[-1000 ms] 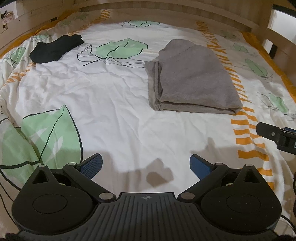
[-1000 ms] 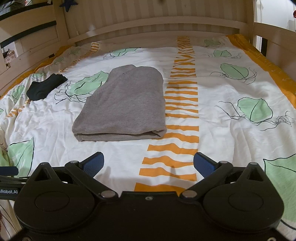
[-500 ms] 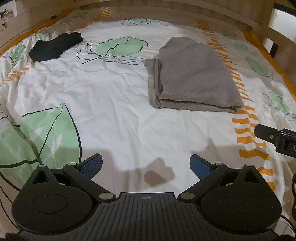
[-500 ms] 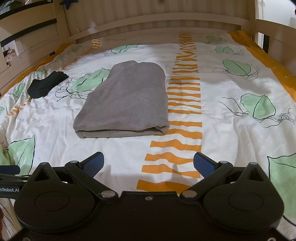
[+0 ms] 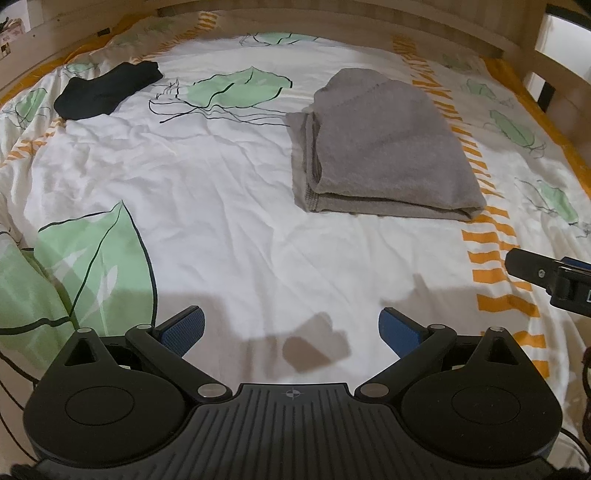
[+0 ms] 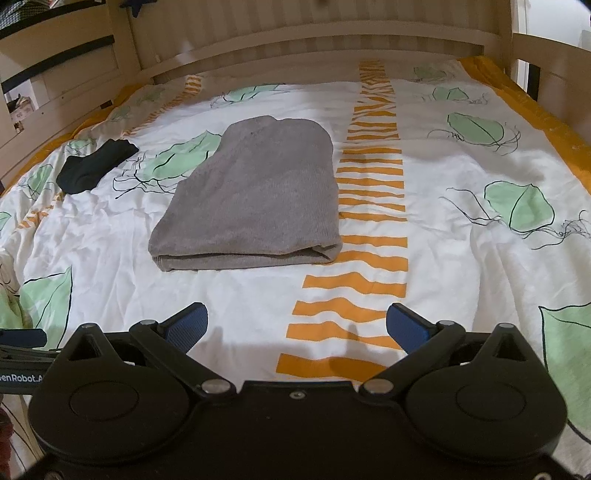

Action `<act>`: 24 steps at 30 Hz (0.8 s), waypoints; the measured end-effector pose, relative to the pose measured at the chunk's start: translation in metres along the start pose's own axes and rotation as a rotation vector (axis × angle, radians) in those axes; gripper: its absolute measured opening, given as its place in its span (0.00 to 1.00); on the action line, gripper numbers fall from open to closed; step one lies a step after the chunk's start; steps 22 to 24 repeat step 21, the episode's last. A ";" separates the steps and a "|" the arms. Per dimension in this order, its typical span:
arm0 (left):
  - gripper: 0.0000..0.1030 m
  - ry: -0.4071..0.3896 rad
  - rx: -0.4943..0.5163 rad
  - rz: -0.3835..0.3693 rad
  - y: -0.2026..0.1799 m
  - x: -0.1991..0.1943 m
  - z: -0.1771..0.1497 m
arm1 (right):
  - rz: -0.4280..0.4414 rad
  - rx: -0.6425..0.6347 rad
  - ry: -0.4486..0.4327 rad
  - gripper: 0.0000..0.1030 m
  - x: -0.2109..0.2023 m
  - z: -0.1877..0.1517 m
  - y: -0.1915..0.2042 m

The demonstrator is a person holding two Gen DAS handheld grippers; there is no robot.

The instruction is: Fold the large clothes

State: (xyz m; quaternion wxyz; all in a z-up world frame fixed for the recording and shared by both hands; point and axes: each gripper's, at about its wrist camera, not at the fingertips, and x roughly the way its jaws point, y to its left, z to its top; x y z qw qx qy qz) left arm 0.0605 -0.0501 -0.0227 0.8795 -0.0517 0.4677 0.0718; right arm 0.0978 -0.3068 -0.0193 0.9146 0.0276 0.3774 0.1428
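A soft grey knitted garment (image 5: 384, 147) lies folded into a neat block on the wrinkly white bed cover with green leaves and orange stripes (image 5: 207, 206). It looks closer than a moment ago. The left gripper (image 5: 291, 325) and right gripper (image 6: 297, 323) are wide apart, holding nothing. Only the right view shows the slatted wooden headboard (image 6: 314, 33).

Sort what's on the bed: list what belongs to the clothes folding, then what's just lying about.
Part of the job:
- grey garment, lying folded mid-bed
- left gripper, open, empty
- right gripper, open, empty

Lying about:
- black cloth, small and crumpled, near the bed's left edge
- leaf-print bedsheet, only the work surface
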 end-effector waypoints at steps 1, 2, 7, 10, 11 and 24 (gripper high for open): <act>0.99 0.001 0.001 -0.001 0.000 0.000 0.000 | 0.001 0.001 0.001 0.99 0.000 0.000 0.000; 0.99 0.002 0.001 -0.001 0.000 0.001 0.000 | 0.001 0.001 0.003 0.99 0.000 0.000 0.000; 0.99 0.005 0.001 -0.002 -0.001 0.002 0.001 | 0.003 0.004 0.009 0.99 0.001 -0.001 0.000; 0.99 0.005 0.001 -0.002 -0.001 0.002 0.001 | 0.005 0.005 0.013 0.99 0.002 -0.001 0.000; 0.99 0.006 0.001 -0.003 -0.001 0.002 0.001 | 0.005 0.006 0.014 0.99 0.002 -0.001 0.000; 0.99 0.009 0.009 -0.005 -0.003 0.005 0.001 | 0.006 0.009 0.022 0.99 0.004 -0.001 0.000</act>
